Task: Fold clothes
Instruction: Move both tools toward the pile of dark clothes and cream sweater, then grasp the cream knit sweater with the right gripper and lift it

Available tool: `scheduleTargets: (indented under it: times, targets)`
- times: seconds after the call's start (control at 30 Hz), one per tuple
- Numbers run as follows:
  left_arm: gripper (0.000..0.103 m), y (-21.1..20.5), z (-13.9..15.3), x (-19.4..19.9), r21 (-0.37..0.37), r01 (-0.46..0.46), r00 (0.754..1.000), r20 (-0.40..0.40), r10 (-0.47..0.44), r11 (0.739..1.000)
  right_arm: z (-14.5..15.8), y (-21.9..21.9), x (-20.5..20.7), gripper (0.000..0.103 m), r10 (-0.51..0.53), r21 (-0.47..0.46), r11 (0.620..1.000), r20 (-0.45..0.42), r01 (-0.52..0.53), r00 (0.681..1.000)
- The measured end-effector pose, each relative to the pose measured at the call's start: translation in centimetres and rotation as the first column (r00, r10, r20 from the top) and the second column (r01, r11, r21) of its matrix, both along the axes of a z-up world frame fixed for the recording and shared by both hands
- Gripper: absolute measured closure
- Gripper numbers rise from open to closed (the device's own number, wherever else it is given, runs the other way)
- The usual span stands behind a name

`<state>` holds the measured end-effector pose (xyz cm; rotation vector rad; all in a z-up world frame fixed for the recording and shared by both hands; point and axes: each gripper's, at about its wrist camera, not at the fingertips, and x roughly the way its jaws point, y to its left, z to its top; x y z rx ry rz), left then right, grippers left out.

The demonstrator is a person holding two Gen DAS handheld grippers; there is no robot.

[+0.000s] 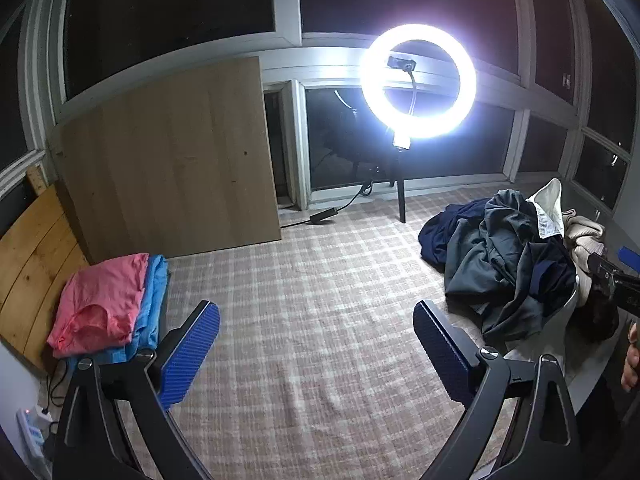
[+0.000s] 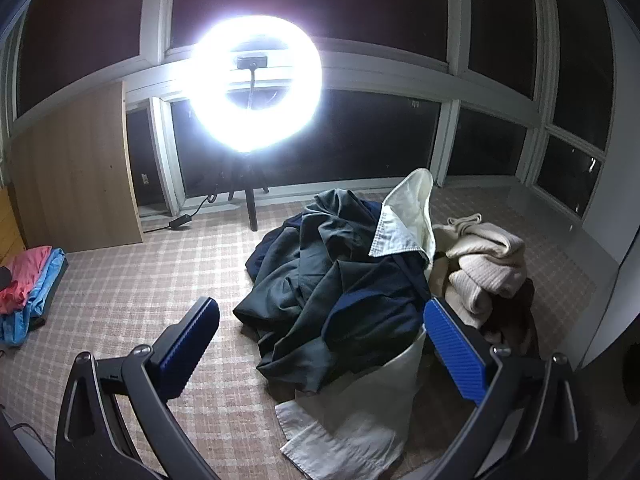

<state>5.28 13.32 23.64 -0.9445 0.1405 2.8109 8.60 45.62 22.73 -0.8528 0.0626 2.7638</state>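
Note:
A heap of unfolded clothes [image 2: 344, 284] lies on the checked cloth: dark grey and navy garments, a cream shirt [image 2: 412, 216] and a beige knit [image 2: 488, 268]. The heap also shows at the right of the left wrist view [image 1: 508, 264]. A folded pink top [image 1: 100, 304] lies on a folded blue garment [image 1: 154, 296] at the left. My left gripper [image 1: 316, 344] is open and empty above bare cloth. My right gripper [image 2: 320, 340] is open and empty, just above the near side of the heap. The right gripper's body [image 1: 612, 280] shows at the left view's right edge.
A bright ring light on a tripod [image 1: 418, 80] stands at the far edge, its cable [image 1: 332, 212] on the cloth. A wooden board [image 1: 172, 156] leans against the window wall. Planks [image 1: 32, 264] stand at the left. A power strip [image 1: 32, 428] lies lower left.

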Motion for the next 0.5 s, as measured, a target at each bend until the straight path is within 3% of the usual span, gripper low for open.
scheduleTargets:
  times: [0.1, 0.5]
  targets:
    - [0.004, 0.2, 0.2, 0.4, -0.007, -0.003, 1.000, -0.003, 0.003, 1.000, 0.1, -0.1, -0.2, 0.000, 0.002, -0.002, 1.000, -0.001, -0.002, 1.000]
    - [0.003, 4.5, 1.2, 0.3, 0.004, 0.037, 0.999, -0.035, -0.036, 0.999, 0.3, 6.8, -0.6, 0.000, -0.065, 0.047, 0.997, -0.005, 0.065, 0.998]
